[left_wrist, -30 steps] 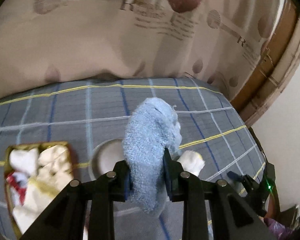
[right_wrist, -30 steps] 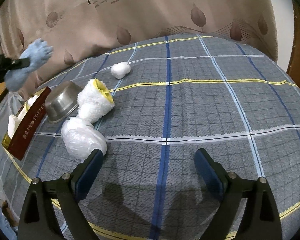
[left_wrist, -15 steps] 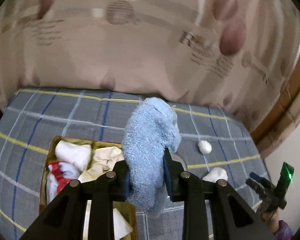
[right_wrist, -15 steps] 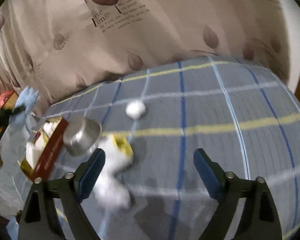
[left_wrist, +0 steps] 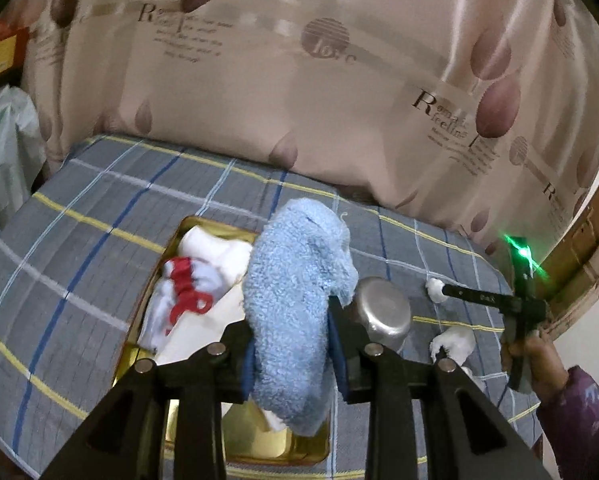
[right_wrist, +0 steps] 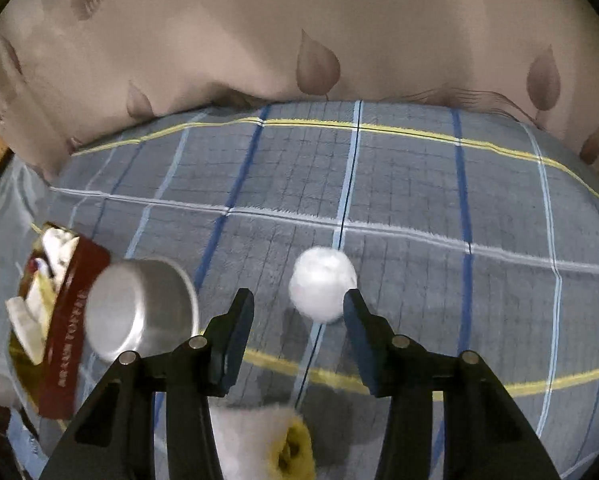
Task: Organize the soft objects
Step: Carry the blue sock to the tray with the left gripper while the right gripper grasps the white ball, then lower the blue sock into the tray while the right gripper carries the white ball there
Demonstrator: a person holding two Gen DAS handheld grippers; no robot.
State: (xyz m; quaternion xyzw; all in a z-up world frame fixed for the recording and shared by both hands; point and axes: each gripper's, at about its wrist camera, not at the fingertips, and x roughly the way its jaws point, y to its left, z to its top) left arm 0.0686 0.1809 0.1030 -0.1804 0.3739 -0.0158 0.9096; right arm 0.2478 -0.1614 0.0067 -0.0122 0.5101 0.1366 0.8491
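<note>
My left gripper (left_wrist: 291, 330) holds a fluffy blue cloth (left_wrist: 299, 280) above the open gold tin (left_wrist: 183, 232). Its jaws are opening slightly, but the pads still press the cloth. White soft items and a red ribbon (left_wrist: 187, 296) lie in the tin. My right gripper (right_wrist: 297, 304) hangs over the plaid bedspread (right_wrist: 419, 200) with its jaws closing. A small white ball (right_wrist: 323, 288) sits at its fingertips. The right finger (right_wrist: 353, 308) is at the ball's edge and the left finger stands apart. The ball (left_wrist: 435, 290) also shows in the left wrist view.
A steel bowl (right_wrist: 139, 312) lies tipped beside the tin's red wall (right_wrist: 71, 320). A white and yellow fuzzy roll (right_wrist: 259, 440) lies under my right gripper. A beige curtain (left_wrist: 299, 80) closes the far side. A white bag (left_wrist: 3, 152) stands off the bed's left edge.
My left gripper carried the blue cloth leftward until it came over the tin. My right gripper moved past the white bundles to the small ball, and its jaws narrowed.
</note>
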